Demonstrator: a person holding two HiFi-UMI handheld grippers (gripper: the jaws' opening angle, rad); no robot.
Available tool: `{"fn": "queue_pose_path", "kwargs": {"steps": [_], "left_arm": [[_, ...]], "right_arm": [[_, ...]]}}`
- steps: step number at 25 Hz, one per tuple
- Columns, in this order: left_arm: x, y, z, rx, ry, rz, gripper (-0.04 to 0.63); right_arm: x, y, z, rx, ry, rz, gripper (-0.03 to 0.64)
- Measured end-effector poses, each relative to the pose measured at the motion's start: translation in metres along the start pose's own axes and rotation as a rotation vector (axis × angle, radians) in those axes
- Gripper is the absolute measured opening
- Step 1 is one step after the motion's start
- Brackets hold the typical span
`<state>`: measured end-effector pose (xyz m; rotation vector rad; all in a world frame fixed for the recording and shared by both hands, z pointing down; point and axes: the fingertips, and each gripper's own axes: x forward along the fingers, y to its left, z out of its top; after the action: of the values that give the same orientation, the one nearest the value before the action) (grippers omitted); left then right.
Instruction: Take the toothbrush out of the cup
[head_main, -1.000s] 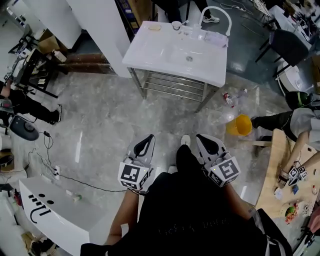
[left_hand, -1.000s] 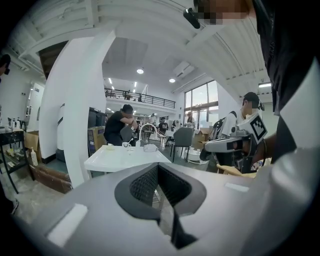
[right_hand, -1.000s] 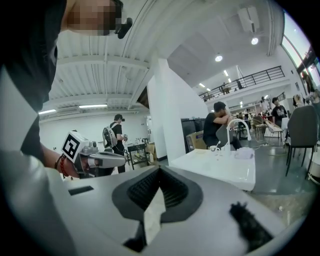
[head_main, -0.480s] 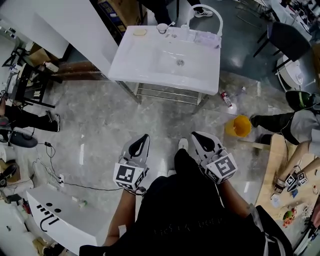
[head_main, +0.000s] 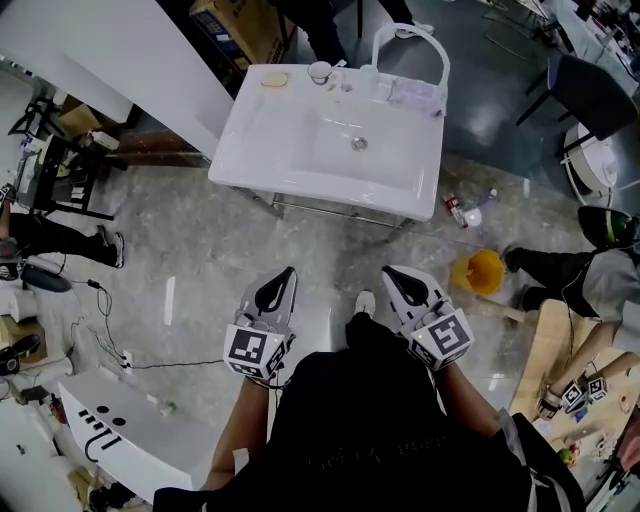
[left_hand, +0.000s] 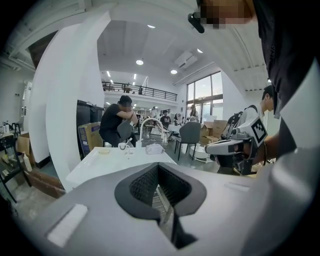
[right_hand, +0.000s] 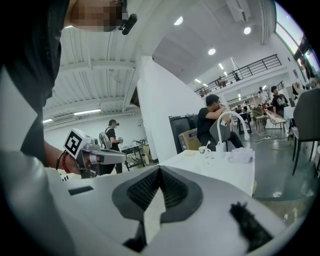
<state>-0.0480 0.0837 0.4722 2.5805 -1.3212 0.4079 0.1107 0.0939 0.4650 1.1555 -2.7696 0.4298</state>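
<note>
The sink (head_main: 330, 140) is nearer than a second ago: the person is walking up to it. The cup (head_main: 320, 72), with the toothbrush (right_hand: 207, 144) inside, stands at the sink's back edge. The left gripper (head_main: 284, 280) and right gripper (head_main: 395, 278) are clenched and empty, well short of the sink, so I judge a reach not yet possible.

Glossy white basin (head_main: 270, 140), bare metal frame (head_main: 340, 208), polished mottled grey floor (head_main: 190, 250), orange plastic bucket (head_main: 477, 272)

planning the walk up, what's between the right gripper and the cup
Head view: bare floor, then the sink basin; the cup stands at its far rim.
</note>
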Motion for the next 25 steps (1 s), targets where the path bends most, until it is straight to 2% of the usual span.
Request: {"fn": "queue_pose_path", "kwargs": {"steps": [5, 16, 25], "left_arm": [[0.029, 0.008, 0.015, 0.009, -0.014, 0.02, 0.008], [0.043, 0.03, 0.022, -0.001, -0.017, 0.054, 0.008], [0.081, 0.061, 0.036, 0.0, -0.038, 0.01, 0.008]], "right_arm": [[0.012, -0.031, 0.004, -0.029, 0.014, 0.012, 0.012], [0.029, -0.058, 0.012, 0.026, -0.008, 0.008, 0.012], [0.065, -0.079, 0.024, 0.01, -0.002, -0.028, 0.012]]}}
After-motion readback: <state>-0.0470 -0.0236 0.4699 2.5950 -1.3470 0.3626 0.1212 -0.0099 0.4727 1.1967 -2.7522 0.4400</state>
